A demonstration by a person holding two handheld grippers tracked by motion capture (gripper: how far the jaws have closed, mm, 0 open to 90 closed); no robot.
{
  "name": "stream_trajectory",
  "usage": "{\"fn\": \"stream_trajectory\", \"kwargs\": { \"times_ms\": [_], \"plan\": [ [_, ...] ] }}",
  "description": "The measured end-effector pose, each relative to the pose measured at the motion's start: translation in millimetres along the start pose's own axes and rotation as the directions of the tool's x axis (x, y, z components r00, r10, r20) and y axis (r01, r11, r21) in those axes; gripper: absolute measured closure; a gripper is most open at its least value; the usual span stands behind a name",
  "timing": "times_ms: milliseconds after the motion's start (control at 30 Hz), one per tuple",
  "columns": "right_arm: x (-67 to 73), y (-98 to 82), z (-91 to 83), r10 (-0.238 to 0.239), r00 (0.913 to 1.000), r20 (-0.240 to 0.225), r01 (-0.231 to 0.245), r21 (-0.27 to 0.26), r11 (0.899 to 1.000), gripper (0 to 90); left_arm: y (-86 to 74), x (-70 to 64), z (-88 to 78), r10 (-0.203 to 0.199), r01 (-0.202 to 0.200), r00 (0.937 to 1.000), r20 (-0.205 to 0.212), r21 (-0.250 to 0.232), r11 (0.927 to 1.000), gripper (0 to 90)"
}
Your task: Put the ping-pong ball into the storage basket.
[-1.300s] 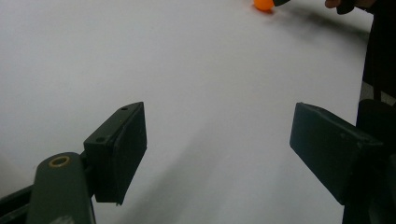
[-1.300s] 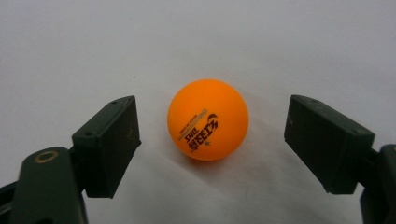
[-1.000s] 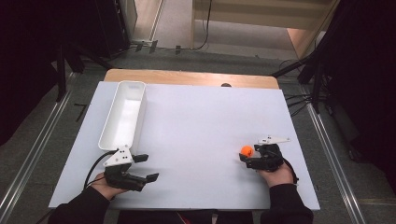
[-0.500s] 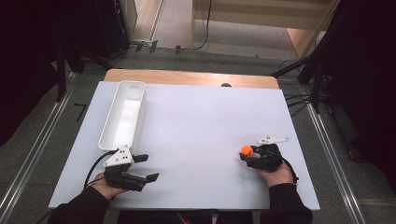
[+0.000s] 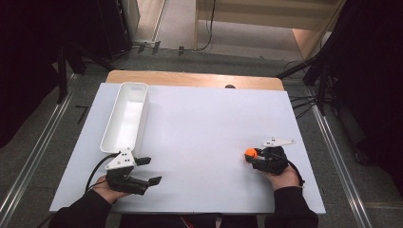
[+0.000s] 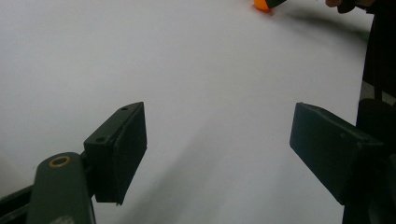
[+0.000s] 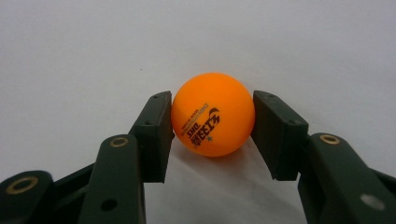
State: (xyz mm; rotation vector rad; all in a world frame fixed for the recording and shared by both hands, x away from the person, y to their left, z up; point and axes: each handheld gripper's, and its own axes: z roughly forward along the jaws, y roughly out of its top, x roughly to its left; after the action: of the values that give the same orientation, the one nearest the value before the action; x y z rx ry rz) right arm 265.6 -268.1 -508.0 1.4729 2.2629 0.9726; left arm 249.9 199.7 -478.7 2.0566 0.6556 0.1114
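While clamped, right tool (image 7: 212, 128) grips round (glossy) ball (image 7: 213, 114).

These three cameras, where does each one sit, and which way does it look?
High view: above the person's side, looking forward and down on the white table; both hands, left gripper and right gripper show.
Left gripper view: rides that gripper, looking across the table between open jaws.
Right gripper view: looks along jaws just closed on the small orange ball.
All three share the ball.

A white-topped counter (image 5: 204, 128) with a wooden far edge stands on grey carpeted floor (image 5: 43, 156). Metal rails (image 5: 28, 164) flank it; dark equipment stands (image 5: 328, 71) and cables (image 5: 304, 102) surround it.
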Motion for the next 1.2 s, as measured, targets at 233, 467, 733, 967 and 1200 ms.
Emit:
{"fn": "stream_trajectory", "kwargs": {
  "times_ms": [233, 467, 733, 967, 1200],
  "plan": [
    [-0.6, 0.7, -0.5, 0.008, 0.9997, -0.024, -0.009, -0.011, 1.000, 48.5, 0.1, -0.4, 0.0, 0.001, -0.001, 1.0000, 0.000, 0.003, 1.0000, 19.4],
    [-1.2, 2.0, -3.1, 0.011, 0.9994, -0.033, -0.012, -0.033, 0.999, 48.5, 0.0, -0.3, -0.1, 0.001, -0.001, 1.0000, 0.001, 0.004, 1.0000, 19.3],
    [-0.9, 3.8, -7.1, 0.011, 0.9987, -0.049, -0.014, -0.066, 0.998, 48.5, 0.0, -0.4, 0.2, 0.003, -0.003, 1.0000, 0.000, 0.004, 1.0000, 19.3],
    [1.3, 6.1, -12.6, 0.001, 0.9981, -0.061, -0.006, -0.090, 0.996, 48.5, 0.1, -0.4, 0.3, 0.003, -0.003, 1.0000, 0.002, 0.005, 1.0000, 19.4],
    [2.0, 7.8, -16.2, -0.001, 0.9972, -0.074, -0.008, -0.112, 0.994, 48.5, 0.0, -0.3, 0.3, 0.003, -0.003, 1.0000, 0.001, 0.005, 1.0000, 19.4]
  ]
}}
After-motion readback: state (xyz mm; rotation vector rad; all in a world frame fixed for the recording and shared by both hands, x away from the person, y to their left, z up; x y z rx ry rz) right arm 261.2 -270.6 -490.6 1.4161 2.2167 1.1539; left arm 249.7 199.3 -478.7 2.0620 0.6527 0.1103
